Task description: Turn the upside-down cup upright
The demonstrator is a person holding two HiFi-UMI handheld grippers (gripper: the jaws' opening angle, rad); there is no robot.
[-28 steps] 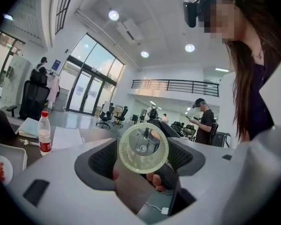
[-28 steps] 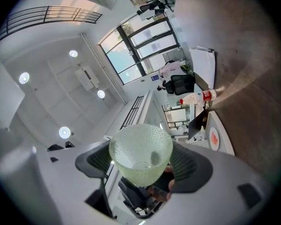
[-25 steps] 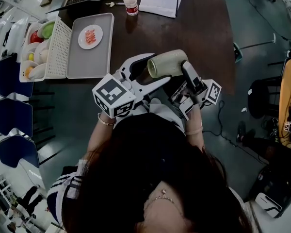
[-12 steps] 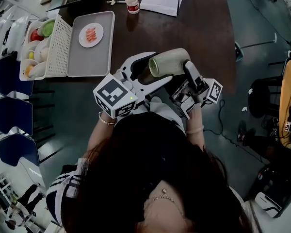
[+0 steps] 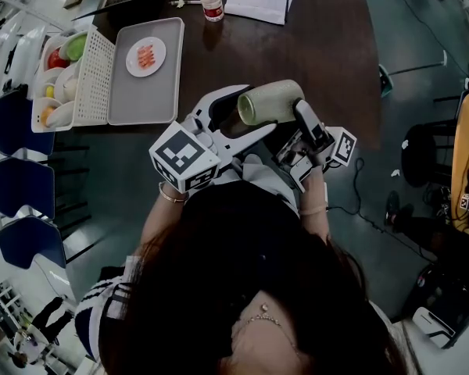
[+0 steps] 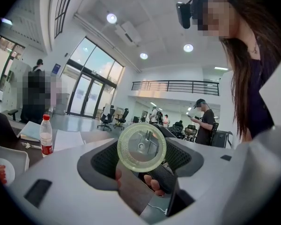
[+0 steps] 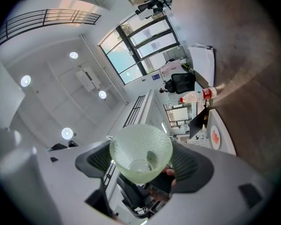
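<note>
The cup [image 5: 271,102] is pale green, dimpled all over. The bench [image 5: 328,45] is dark brown. The bottle [image 5: 211,0] wears a red cap and red label.

The pale green, translucent cup [image 5: 271,102], dimpled all over and empty, is held on its side in the air above the near edge of the dark table [image 5: 328,45], base pointing left, open mouth pointing right.
</note>
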